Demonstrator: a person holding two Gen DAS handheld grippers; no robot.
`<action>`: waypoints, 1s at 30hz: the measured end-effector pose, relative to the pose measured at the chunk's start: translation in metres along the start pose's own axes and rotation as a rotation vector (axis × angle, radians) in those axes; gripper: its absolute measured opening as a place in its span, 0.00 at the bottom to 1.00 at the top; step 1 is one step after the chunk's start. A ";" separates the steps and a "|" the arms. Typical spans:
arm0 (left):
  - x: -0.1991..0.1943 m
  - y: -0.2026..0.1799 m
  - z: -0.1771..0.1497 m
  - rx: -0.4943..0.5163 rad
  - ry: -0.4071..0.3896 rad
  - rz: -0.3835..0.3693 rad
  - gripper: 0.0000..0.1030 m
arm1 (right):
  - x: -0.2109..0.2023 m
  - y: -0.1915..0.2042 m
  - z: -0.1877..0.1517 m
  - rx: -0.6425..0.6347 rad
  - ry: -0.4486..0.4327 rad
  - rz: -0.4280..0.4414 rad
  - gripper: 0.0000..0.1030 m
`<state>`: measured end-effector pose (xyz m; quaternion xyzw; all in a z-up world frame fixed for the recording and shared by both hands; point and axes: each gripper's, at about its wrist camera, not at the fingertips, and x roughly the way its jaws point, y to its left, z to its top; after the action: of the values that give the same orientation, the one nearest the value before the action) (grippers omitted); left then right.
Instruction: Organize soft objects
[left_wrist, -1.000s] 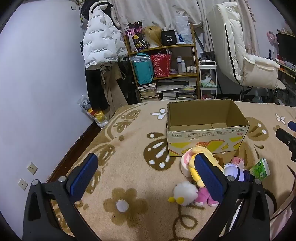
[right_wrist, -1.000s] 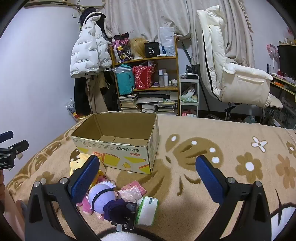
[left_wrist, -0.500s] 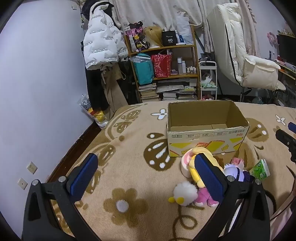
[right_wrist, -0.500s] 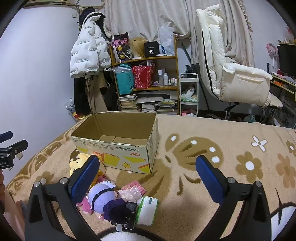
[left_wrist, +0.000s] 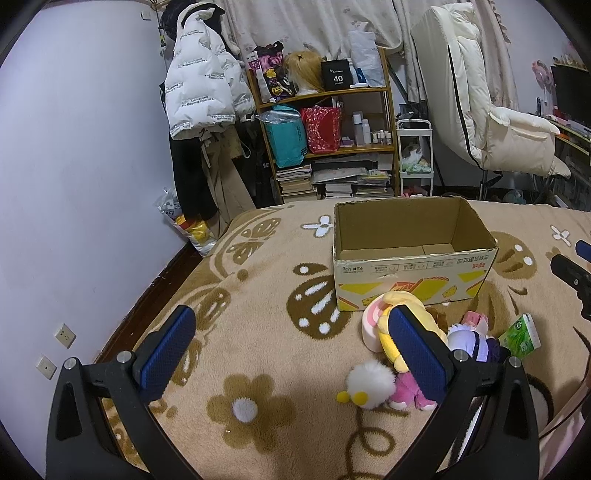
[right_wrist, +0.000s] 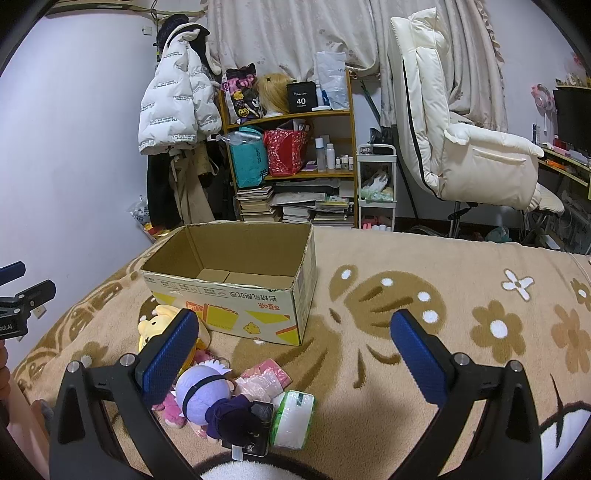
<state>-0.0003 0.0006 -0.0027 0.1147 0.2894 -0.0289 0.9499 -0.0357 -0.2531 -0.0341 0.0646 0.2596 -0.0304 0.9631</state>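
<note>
Fingers of both grippers stand spread wide with nothing between them: left gripper (left_wrist: 291, 354) and right gripper (right_wrist: 295, 350) hover over the flower-patterned blanket (right_wrist: 461, 280) on the bed.

Cardboard box (left_wrist: 410, 258), top open, sits on the blanket ahead of both grippers; nothing visible inside. Printed text on its front panel reads upside down, red characters not legible; yellow graphics below.

Soft objects lie in a cluster on the blanket against the box's near face. From the left wrist view the cluster sits behind and right of the left gripper's right finger; from the right wrist view it sits at and below the right gripper's left finger.
- yellow plush (left_wrist: 421, 306), partly hidden by the left gripper's right finger, touching the box front.
- purple-haired doll (right_wrist: 207, 395), dark outfit, lying just beside the green tissue pack (right_wrist: 293, 419).
- white fluffy toy (left_wrist: 369, 384), yellow feet, nearest the left wrist camera.

Shelf behind: black box marked "40" (right_wrist: 301, 98).
</note>
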 end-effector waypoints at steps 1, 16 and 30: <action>0.000 0.000 0.000 0.000 0.000 0.000 1.00 | 0.000 0.000 0.000 0.000 0.000 0.000 1.00; 0.001 -0.001 -0.001 0.005 0.002 0.002 1.00 | 0.001 0.000 -0.001 0.003 0.003 0.000 1.00; 0.001 -0.002 -0.001 0.007 0.004 0.003 1.00 | 0.003 0.001 -0.002 0.003 0.005 0.002 1.00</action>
<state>-0.0005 -0.0006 -0.0046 0.1185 0.2909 -0.0281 0.9490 -0.0344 -0.2521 -0.0370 0.0662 0.2620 -0.0298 0.9623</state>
